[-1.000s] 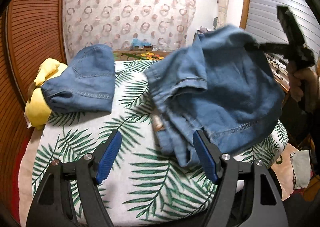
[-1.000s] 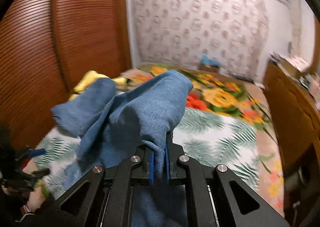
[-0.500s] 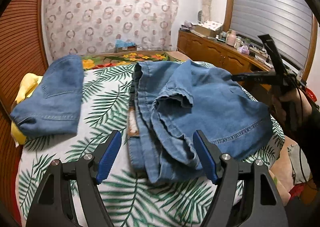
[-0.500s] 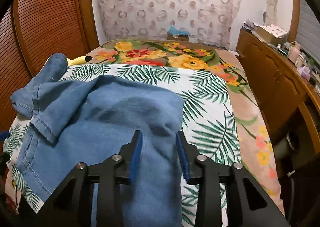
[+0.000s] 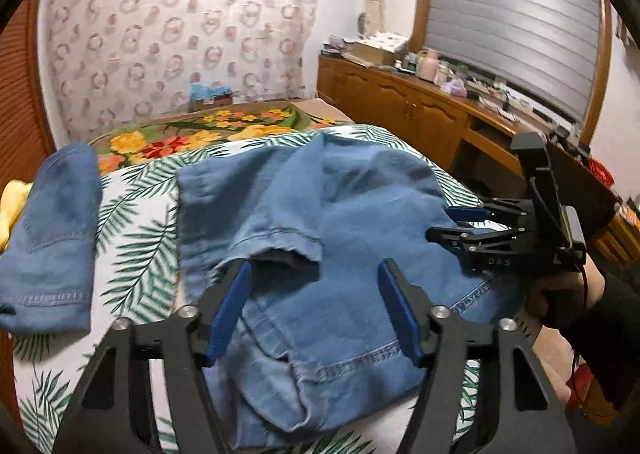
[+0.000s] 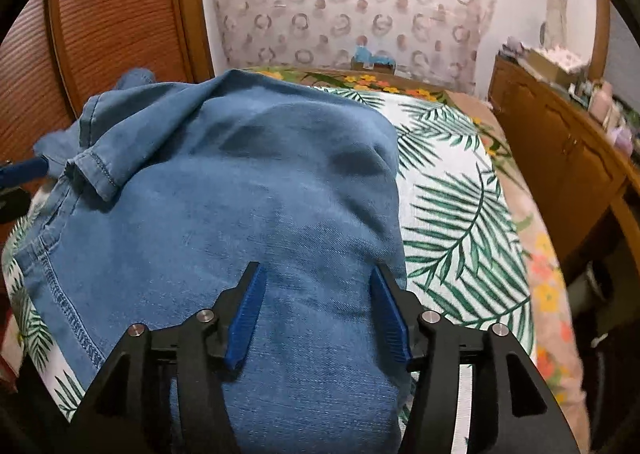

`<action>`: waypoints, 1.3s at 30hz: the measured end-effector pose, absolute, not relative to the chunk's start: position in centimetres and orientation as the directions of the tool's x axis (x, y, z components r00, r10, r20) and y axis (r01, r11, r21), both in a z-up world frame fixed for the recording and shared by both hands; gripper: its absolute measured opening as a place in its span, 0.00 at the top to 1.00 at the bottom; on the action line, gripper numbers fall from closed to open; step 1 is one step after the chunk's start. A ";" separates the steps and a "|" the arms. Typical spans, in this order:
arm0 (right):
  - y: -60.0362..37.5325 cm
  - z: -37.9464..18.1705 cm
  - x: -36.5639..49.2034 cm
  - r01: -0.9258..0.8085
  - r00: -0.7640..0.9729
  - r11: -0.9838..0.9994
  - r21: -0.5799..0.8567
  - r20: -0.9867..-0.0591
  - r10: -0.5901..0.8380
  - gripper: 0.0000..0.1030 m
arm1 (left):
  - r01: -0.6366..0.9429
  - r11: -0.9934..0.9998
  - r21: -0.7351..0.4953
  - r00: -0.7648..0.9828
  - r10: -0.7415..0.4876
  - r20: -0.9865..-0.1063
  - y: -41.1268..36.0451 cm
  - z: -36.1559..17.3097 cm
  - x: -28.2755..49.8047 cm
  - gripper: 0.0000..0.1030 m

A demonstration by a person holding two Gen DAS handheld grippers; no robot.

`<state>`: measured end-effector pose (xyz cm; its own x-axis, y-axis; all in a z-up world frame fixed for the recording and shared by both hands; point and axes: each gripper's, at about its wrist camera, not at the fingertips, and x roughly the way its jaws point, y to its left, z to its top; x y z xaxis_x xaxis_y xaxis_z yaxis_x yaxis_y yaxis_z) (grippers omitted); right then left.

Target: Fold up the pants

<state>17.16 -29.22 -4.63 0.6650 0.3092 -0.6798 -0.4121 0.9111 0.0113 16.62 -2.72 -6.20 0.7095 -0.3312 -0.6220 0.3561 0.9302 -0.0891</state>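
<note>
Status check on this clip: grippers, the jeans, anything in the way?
Right gripper open, jaws just opened, denim released. Left gripper open, jaws narrowing, gripping nothing. Jeans lie folded over, rumpled, on the bed. Folded denim piece lies apart; nothing obstructs.

Bed point(image 5: 140, 222) under a palm-leaf sheet, floral cover at the far end.
Loosely folded denim pants point(image 5: 320, 254) spread across the middle; left of the pants, apart, a folded denim piece point(image 5: 52, 246), with something yellow point(image 5: 12, 206) beyond it.

Blue pants point(image 5: 340, 238), palm-leaf sheet point(image 5: 136, 246)
</note>
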 end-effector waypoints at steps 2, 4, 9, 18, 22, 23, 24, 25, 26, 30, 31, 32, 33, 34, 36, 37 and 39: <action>-29.3 -4.9 17.5 -0.411 0.656 0.911 0.032 -0.683 0.320 0.42 | 0.383 0.918 -0.104 0.685 -0.358 -0.634 -3.4 -6.5 17.2 0.51; -29.5 -5.0 17.5 -0.406 0.656 0.913 0.039 -0.683 0.321 0.40 | 0.390 0.915 -0.106 0.671 -0.361 -0.647 -3.6 -6.7 17.7 0.55; -29.6 -5.0 17.6 -0.400 0.656 0.915 0.052 -0.682 0.325 0.39 | 0.367 0.930 -0.013 0.660 -0.270 -0.701 -4.7 -8.0 20.0 0.55; -29.1 -5.5 16.5 -0.397 0.672 0.917 0.024 -0.673 0.309 0.39 | 0.280 0.948 0.153 0.682 -0.084 -0.726 -4.1 -9.1 22.2 0.55; -29.1 -5.5 16.5 -0.398 0.672 0.917 0.024 -0.672 0.309 0.39 | 0.227 0.966 0.119 0.710 -0.080 -0.700 -2.3 -8.2 22.5 0.55; -29.1 -5.5 16.4 -0.399 0.673 0.917 0.023 -0.672 0.309 0.39 | 0.212 0.970 0.118 0.719 -0.073 -0.691 -1.9 -8.1 22.6 0.55; -29.1 -5.5 16.4 -0.399 0.673 0.917 0.022 -0.672 0.309 0.39 | 0.182 0.975 0.124 0.738 -0.052 -0.673 -1.4 -7.6 22.7 0.55; -29.2 -5.5 16.3 -0.400 0.673 0.916 0.022 -0.672 0.310 0.39 | 0.155 0.980 0.122 0.754 -0.038 -0.656 -0.7 -7.1 22.7 0.55; -29.2 -5.5 16.3 -0.400 0.673 0.916 0.023 -0.671 0.311 0.39 | 0.138 0.984 0.115 0.760 -0.031 -0.650 -0.1 -6.7 22.9 0.55; -29.3 -5.5 16.3 -0.401 0.673 0.916 0.023 -0.671 0.311 0.39 | 0.115 0.989 0.091 0.745 -0.025 -0.666 1.9 -6.9 24.1 0.55; -29.2 -5.5 16.3 -0.401 0.673 0.916 0.023 -0.671 0.312 0.39 | 0.117 0.991 0.072 0.739 -0.039 -0.673 2.4 -7.0 24.3 0.55; -29.3 -5.5 16.3 -0.401 0.673 0.916 0.024 -0.671 0.312 0.39 | 0.119 0.991 0.059 0.737 -0.049 -0.674 2.5 -7.1 24.3 0.54; -29.2 -5.5 16.3 -0.401 0.673 0.916 0.023 -0.671 0.312 0.39 | 0.121 0.991 0.051 0.739 -0.055 -0.671 2.7 -7.0 24.2 0.53; -29.2 -5.5 16.3 -0.401 0.673 0.916 0.023 -0.671 0.312 0.39 | 0.117 0.992 0.052 0.745 -0.053 -0.664 2.8 -7.0 23.9 0.50; -29.3 -5.5 16.3 -0.402 0.672 0.915 0.025 -0.671 0.313 0.39 | 0.112 0.993 0.048 0.754 -0.053 -0.655 2.6 -6.9 23.4 0.46; -29.3 -5.5 16.3 -0.402 0.672 0.915 0.026 -0.671 0.314 0.39 | 0.118 0.992 0.043 0.758 -0.062 -0.649 2.5 -6.9 23.1 0.45; -29.3 -5.5 16.2 -0.401 0.673 0.916 0.027 -0.669 0.315 0.39 | 0.132 0.991 0.038 0.761 -0.076 -0.644 2.1 -6.6 23.0 0.45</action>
<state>16.22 -29.34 -5.49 0.6734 0.3146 -0.6690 -0.4010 0.9157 0.0269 23.03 2.11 -6.56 0.7612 -0.0764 -0.6440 0.1319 0.9905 0.0384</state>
